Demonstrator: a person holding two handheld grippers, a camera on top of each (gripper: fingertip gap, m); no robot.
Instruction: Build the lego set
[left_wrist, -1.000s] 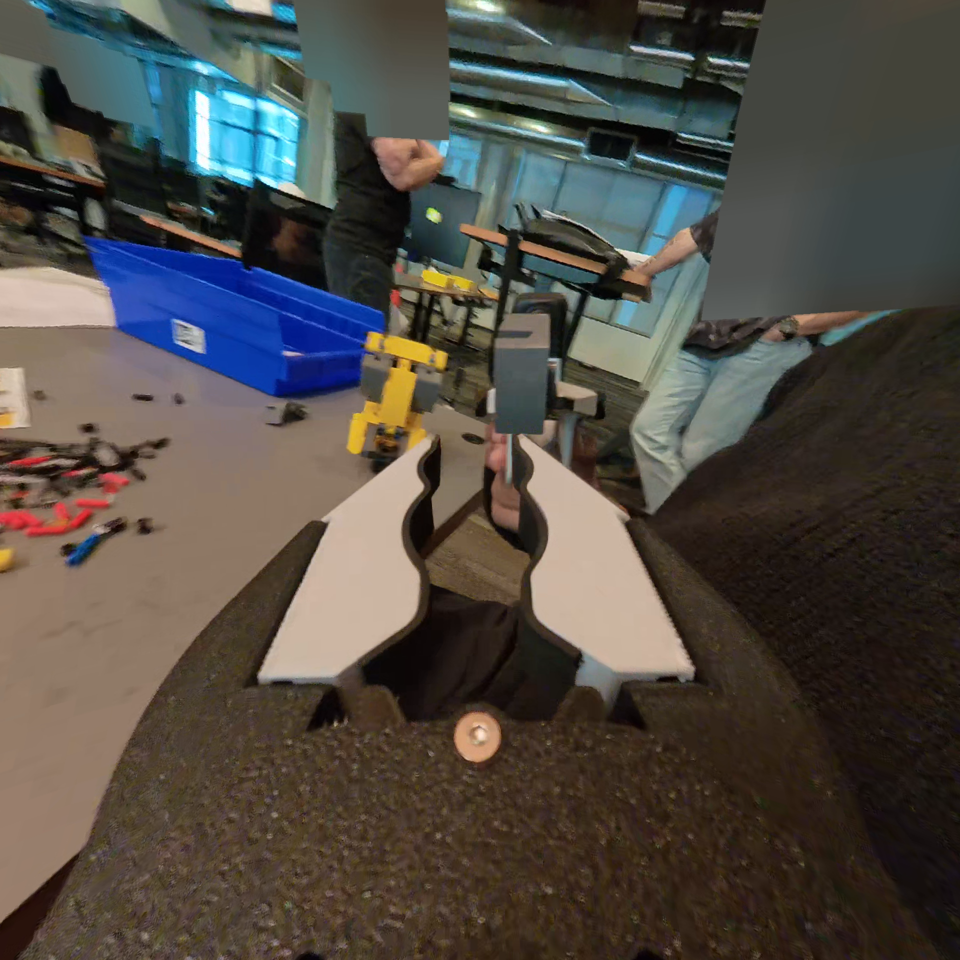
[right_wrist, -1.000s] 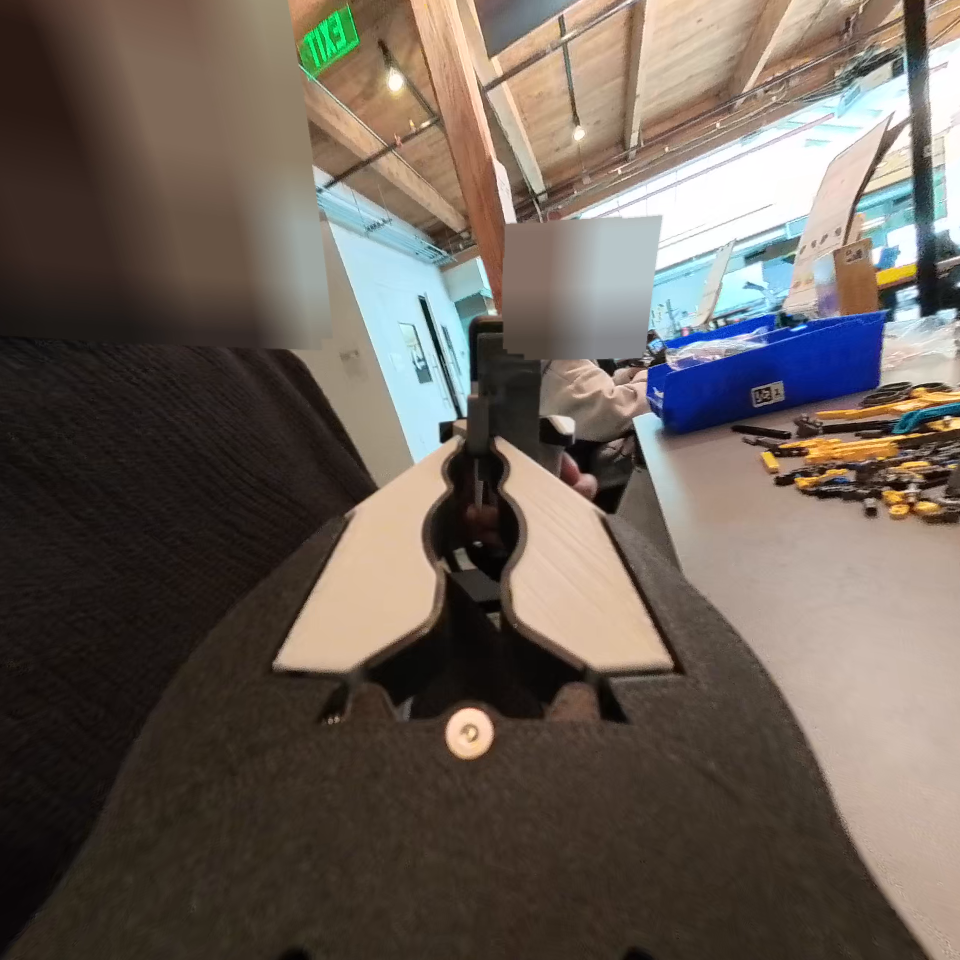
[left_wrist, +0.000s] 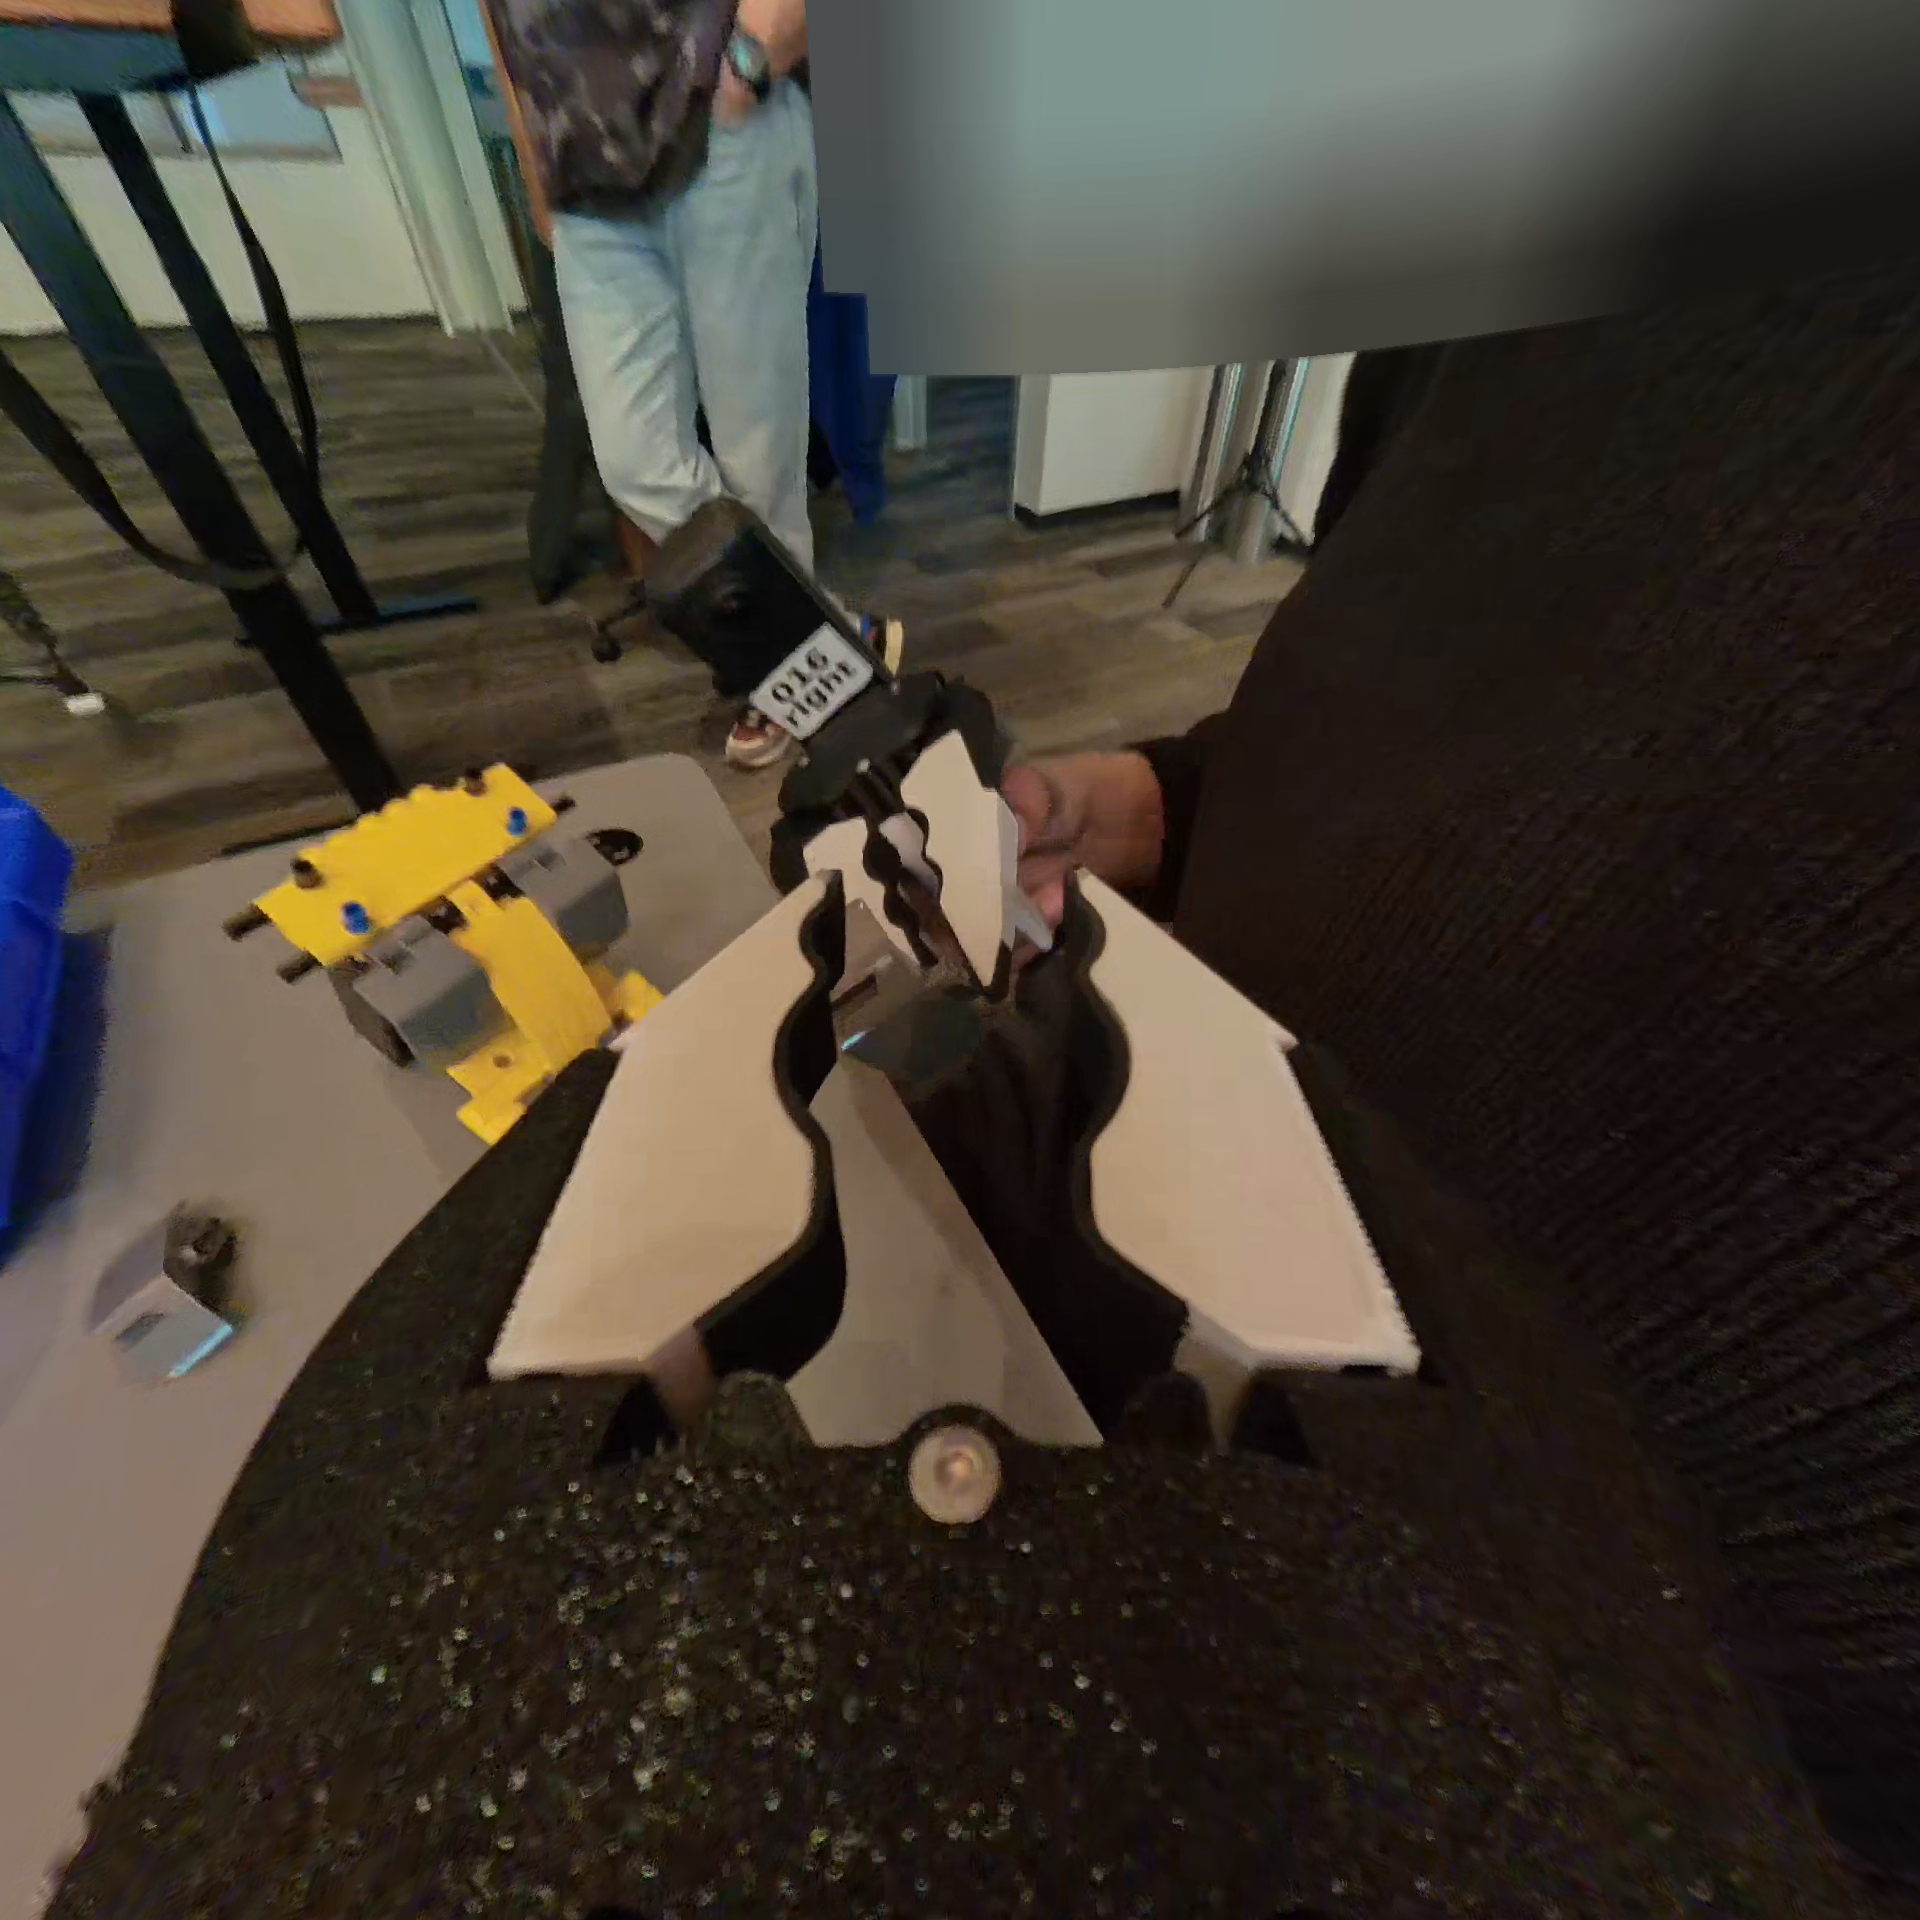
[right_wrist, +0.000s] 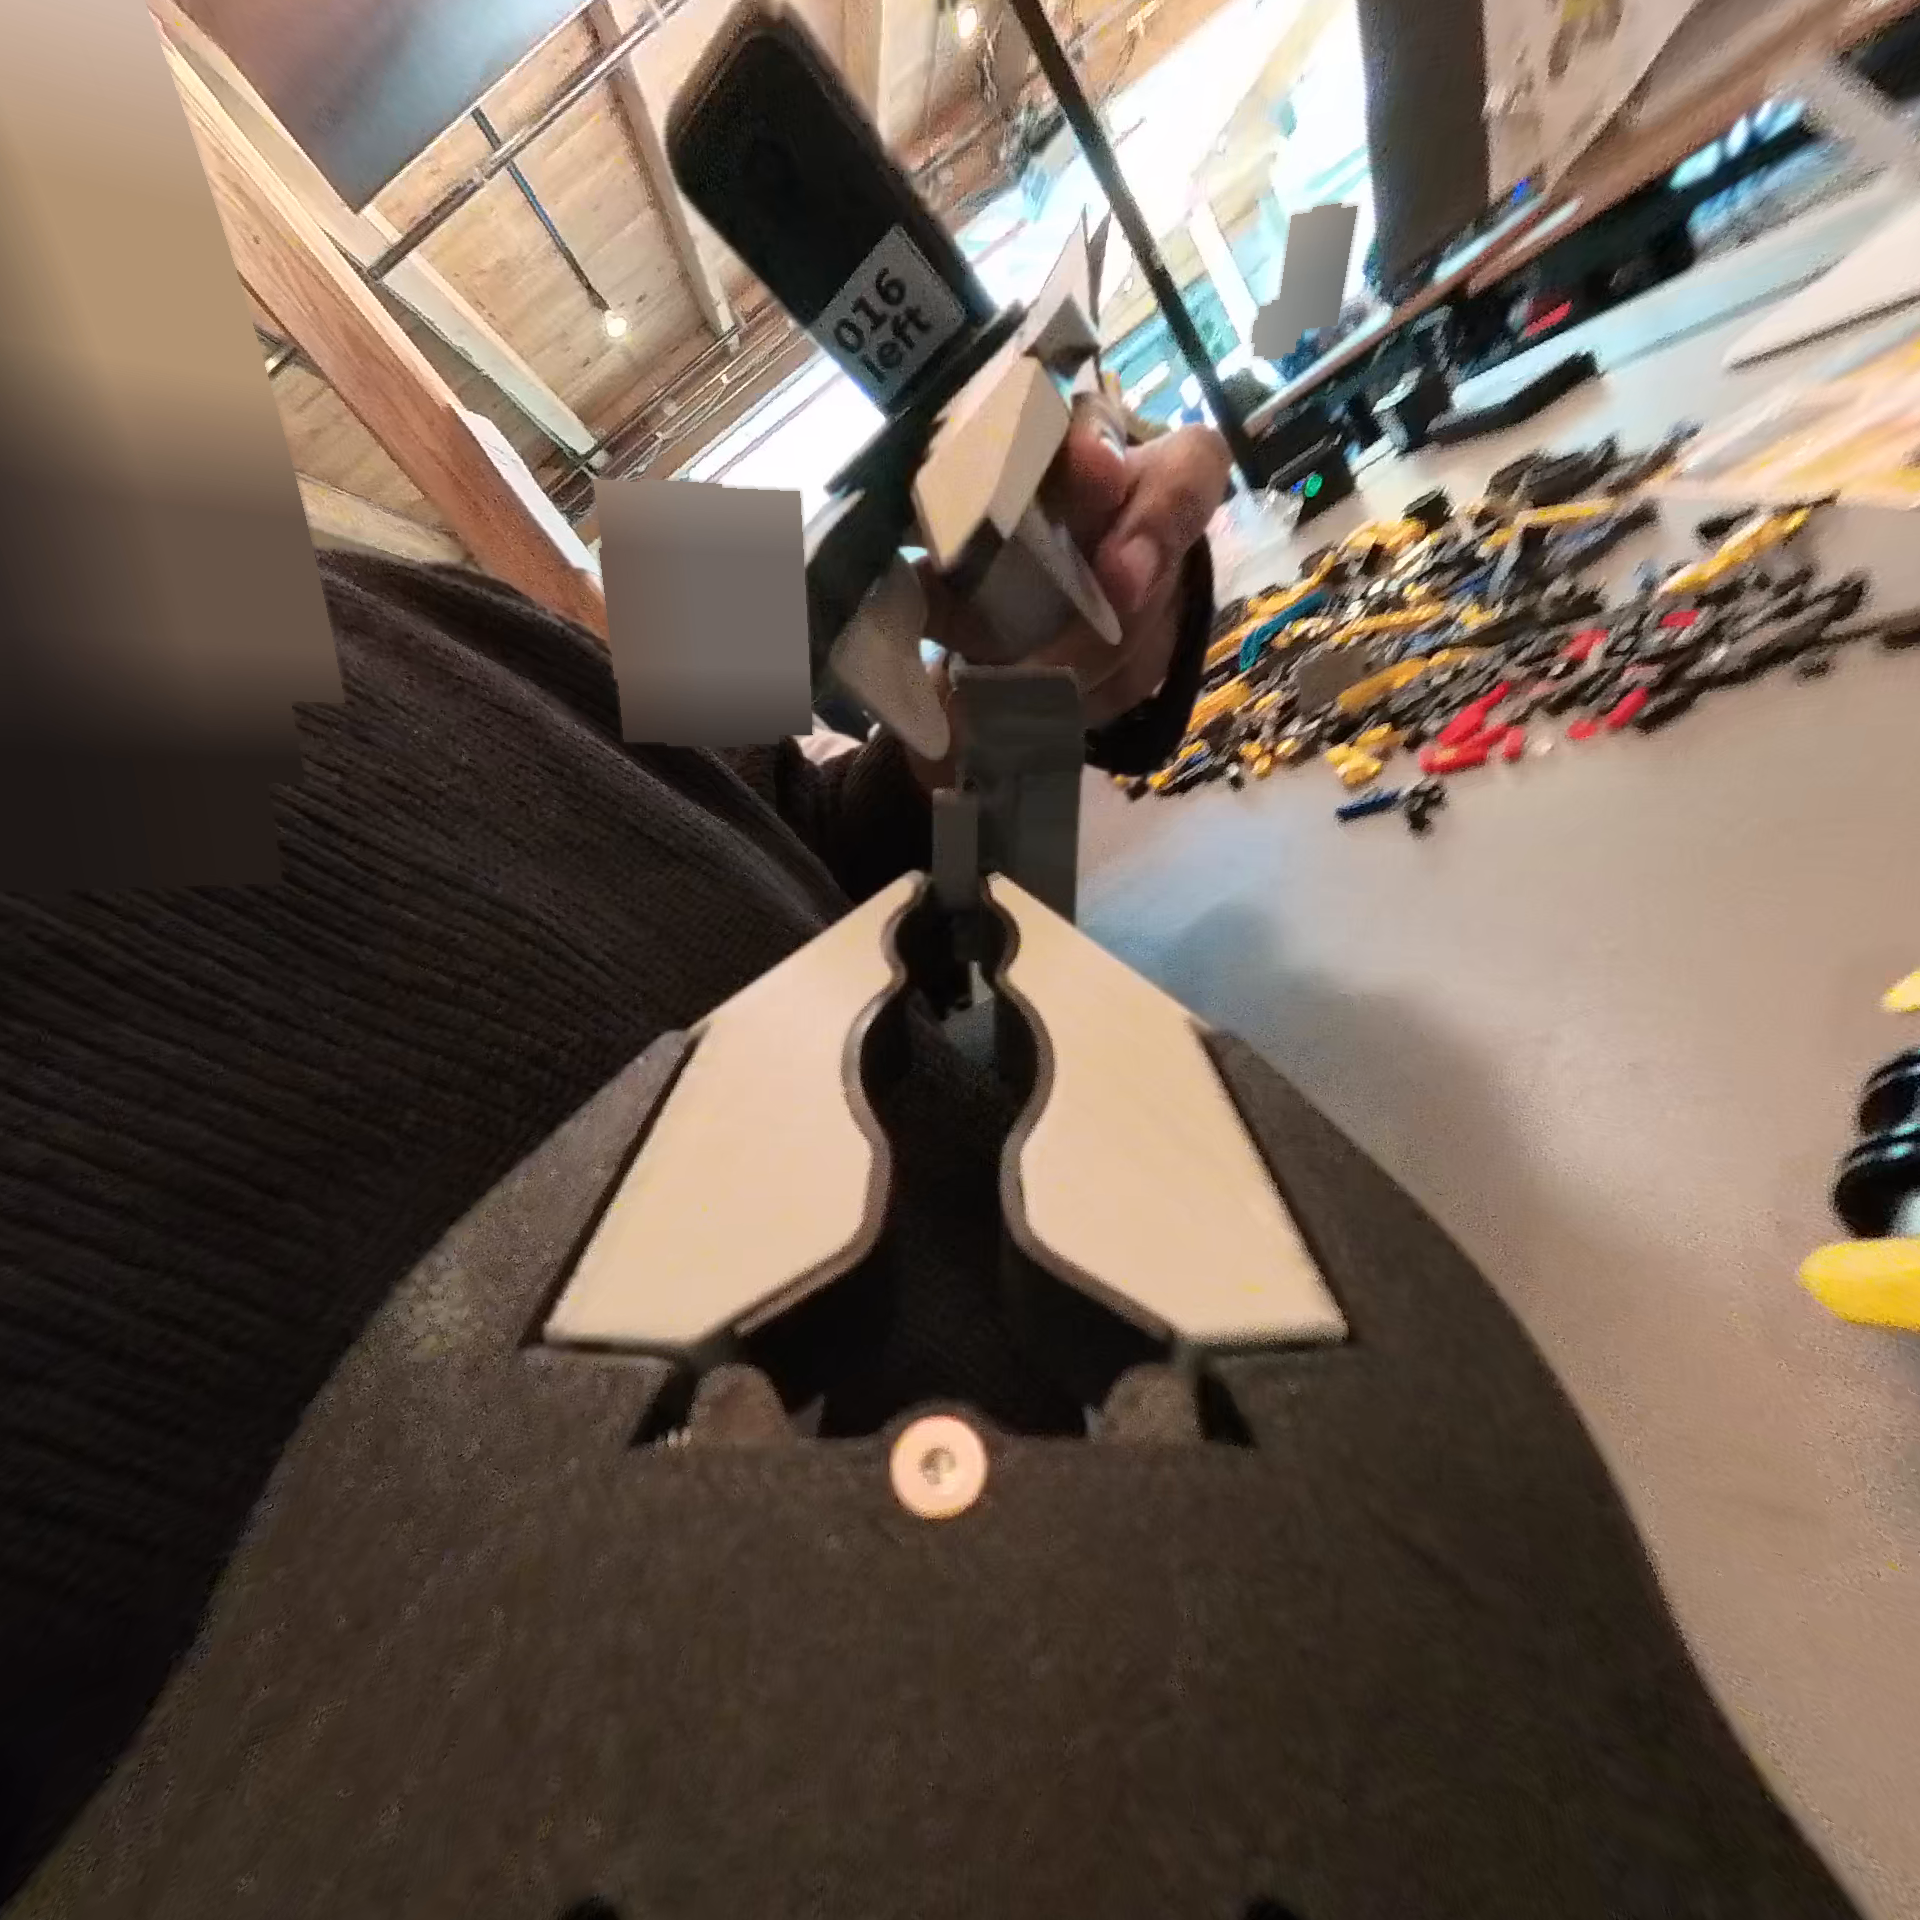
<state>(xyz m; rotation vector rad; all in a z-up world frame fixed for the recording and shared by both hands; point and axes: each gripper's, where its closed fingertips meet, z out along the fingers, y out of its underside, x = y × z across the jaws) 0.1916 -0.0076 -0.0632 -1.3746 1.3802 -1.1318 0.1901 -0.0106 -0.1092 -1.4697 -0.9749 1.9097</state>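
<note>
My right gripper (right_wrist: 956, 894) is shut on the thin lower end of a grey block piece (right_wrist: 1016, 790) and holds it upright in the air beside the table edge. My left gripper (left_wrist: 953, 883) is open wide. The grey piece (left_wrist: 909, 1029) sits between its spread fingers, close to the left one. In the right wrist view the left gripper (right_wrist: 1018, 686), held by a hand, hangs just over the top of the piece. I cannot tell if it touches. The right gripper also shows in the left wrist view (left_wrist: 977, 977), pinching the piece.
A yellow and grey block model (left_wrist: 468, 935) stands on the grey table (left_wrist: 260, 1195). A small grey piece with a black pin (left_wrist: 166, 1299) and a blue bin (left_wrist: 31, 997) are at the left. A heap of loose pieces (right_wrist: 1455, 644) lies farther off. A person (left_wrist: 686, 312) stands beyond the table. The grippers' ends are close to 5 cm from one another.
My left gripper has opened wide and tilted down toward the table. The right gripper stays shut on the grey piece, and both have swung to new angles.
</note>
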